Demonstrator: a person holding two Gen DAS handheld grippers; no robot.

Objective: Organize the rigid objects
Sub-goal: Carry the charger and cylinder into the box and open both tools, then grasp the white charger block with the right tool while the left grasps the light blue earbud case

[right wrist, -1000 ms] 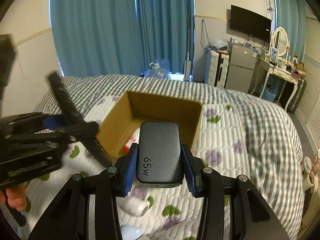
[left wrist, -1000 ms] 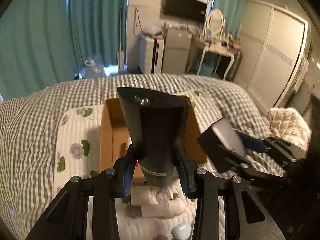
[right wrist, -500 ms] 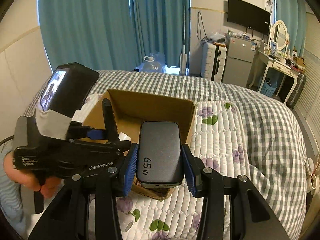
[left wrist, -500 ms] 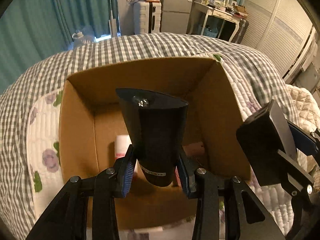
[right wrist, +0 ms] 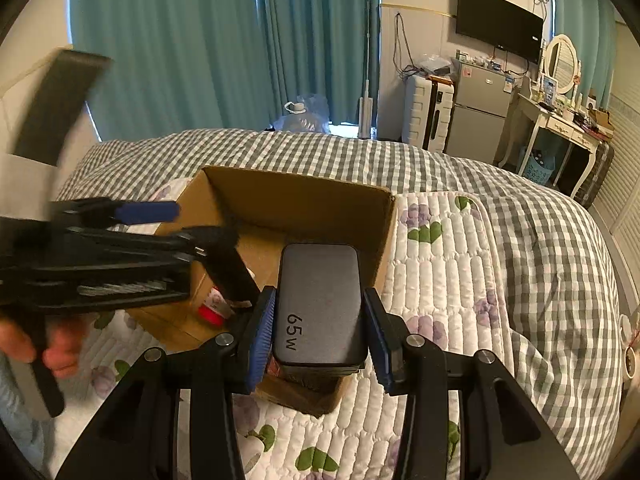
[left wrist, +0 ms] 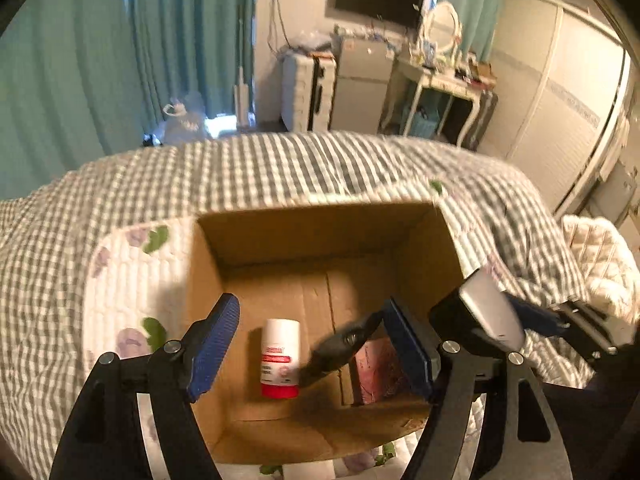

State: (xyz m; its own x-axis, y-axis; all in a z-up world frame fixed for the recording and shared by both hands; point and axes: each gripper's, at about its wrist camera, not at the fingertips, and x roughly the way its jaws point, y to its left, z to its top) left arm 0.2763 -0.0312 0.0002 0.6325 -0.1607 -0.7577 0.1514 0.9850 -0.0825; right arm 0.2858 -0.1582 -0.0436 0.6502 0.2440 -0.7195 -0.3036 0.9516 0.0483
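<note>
Left gripper (left wrist: 310, 344) has just opened — black object (left wrist: 340, 354) loose above the cardboard box (left wrist: 320, 228) — right gripper (right wrist: 320, 328) clamps the charger (right wrist: 320, 304).

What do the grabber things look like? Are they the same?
They look alike. The left gripper and the right gripper each have flat black plastic arms with cut-out holes, silver round screws at the joints, and ribbed blue pads on the fingers. Seen from the right wrist view, the left one also carries a blurry dark block on top.
</note>
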